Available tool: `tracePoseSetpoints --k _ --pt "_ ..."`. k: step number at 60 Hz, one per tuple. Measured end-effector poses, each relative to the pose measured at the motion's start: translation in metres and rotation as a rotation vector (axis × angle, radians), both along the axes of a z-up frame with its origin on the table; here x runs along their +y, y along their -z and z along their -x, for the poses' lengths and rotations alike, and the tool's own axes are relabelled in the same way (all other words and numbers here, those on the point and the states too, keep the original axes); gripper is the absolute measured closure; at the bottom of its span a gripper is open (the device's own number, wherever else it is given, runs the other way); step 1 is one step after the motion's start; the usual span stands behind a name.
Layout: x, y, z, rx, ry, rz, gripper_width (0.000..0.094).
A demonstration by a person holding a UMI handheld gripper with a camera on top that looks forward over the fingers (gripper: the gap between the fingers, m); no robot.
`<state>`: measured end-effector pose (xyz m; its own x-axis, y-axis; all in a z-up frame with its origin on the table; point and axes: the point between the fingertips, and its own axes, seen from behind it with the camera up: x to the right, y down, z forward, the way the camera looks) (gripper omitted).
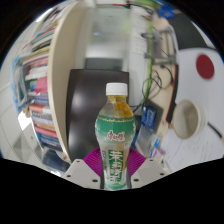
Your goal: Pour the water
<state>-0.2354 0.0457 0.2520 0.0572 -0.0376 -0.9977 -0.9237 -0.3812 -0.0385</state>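
Paper and card colours crowd the far left, where a shelf of books (40,85) runs from about nine o'clock up toward eleven o'clock, the spines leaning in rows. Just right of it stands a pale upright panel (68,60), and behind that a dark screen or board (95,85) at roughly the centre; I cannot tell which it is from this view.

At the middle, from the centre down to six o'clock, stands the bottle (115,140): a clear plastic one with a white cap, amber liquid in the neck and a green label with printed characters on its body. It is upright and sits between the two fingers of the hand-held gripper (115,172). The magenta pads (93,160) show on either side of its lower half and seem to press against the label, so the hand-held gripper appears clenched on the bottle, though the contact on the right side is partly hidden by the bottle itself.

Right of the bottle, at about three o'clock, lies a white tabletop (185,140) with dark cables (155,85) trailing over it. Further right, at two o'clock, a white rounded object with a red disc (205,65) stands at the far end.
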Motion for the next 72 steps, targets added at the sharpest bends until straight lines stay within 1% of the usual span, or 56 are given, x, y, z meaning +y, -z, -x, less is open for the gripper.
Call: tracePoseSetpoints --k 4,7,12,15,16,21,27,28,30,33,46,52,53,55,66,67,70,72 --pt "0.002 -0.017 -0.034 -0.377 0.046 -0.112 0.0637" --pt "0.003 -0.025 -0.069 -0.651 0.112 -0.19 0.0637" --pt "0.003 -0.041 -0.121 -1.05 0.183 -0.241 0.0638" --pt "0.004 -0.038 -0.149 -1.23 0.208 -0.26 0.0637" --pt "0.005 -0.028 -0.158 -1.282 0.228 -0.283 0.0638" --pt "0.006 -0.006 -0.197 -1.44 0.208 -0.262 0.0637" --pt "0.009 0.046 -0.23 -1.533 0.155 -0.219 0.0637" --pt "0.014 0.06 -0.231 -1.539 0.167 -0.223 0.0637" --pt "0.014 0.074 -0.24 -1.539 0.133 -0.212 0.0637" --pt "0.016 0.095 -0.248 -1.534 0.104 -0.196 0.0637" --pt "0.027 0.148 -0.253 -1.495 0.036 -0.244 0.0636" --pt "0.029 0.174 -0.256 -1.461 0.007 -0.226 0.0634" --pt "0.03 0.169 -0.256 -1.455 0.025 -0.246 0.0634" --pt "0.029 0.17 -0.261 -1.463 0.041 -0.246 0.0634" --pt "0.026 0.168 -0.261 -1.487 0.076 -0.276 0.0629" --pt "0.026 0.167 -0.262 -1.488 0.079 -0.276 0.0614" --pt "0.027 0.166 -0.264 -1.488 0.094 -0.275 0.0505" --pt "0.027 0.166 -0.263 -1.491 0.097 -0.284 0.0467"
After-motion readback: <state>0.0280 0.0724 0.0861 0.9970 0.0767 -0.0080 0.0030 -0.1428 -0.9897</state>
